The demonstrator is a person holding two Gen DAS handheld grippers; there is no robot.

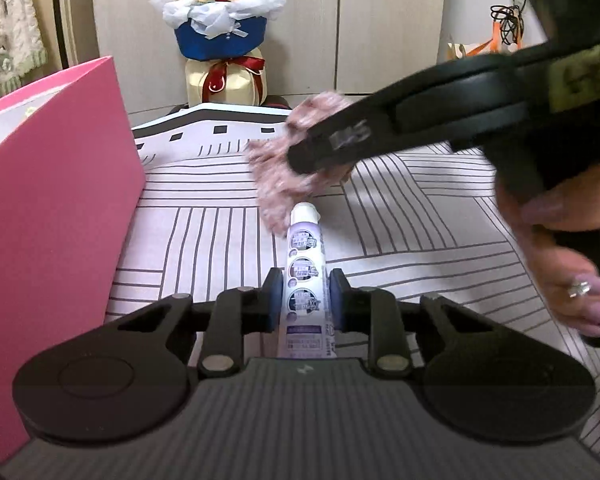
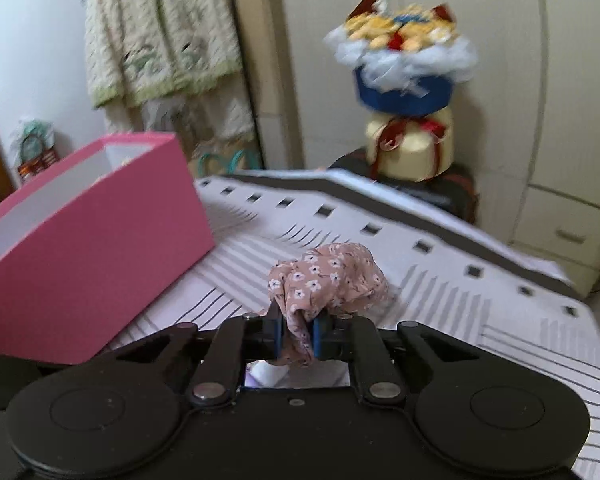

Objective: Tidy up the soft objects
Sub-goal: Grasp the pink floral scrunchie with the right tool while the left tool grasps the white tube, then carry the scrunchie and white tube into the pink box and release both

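Bedroom interior, pale walls, even indoor light.
A bed [image 2: 440, 320] with a white, grey-striped cover stands before cream wardrobe doors [image 1: 392, 20] and drawers [image 2: 572, 236]. A flower arrangement [image 1: 220, 0] in a blue box tops a cream ribboned box [image 2: 410, 152]. A knitted cream garment [image 2: 156, 32] hangs at left.

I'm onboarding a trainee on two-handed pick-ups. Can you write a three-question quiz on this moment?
1. True or false: the left gripper is shut on a tube.
2. What does the right gripper hold? A) a sock B) a floral scrunchie C) nothing
3. What colour is the open box standing on the striped bedspread?

Key: 1 true, its fingers press the tube from both sides. 2 B, the fabric is pinched between the fingers. 3 pink; it stands left of both grippers.
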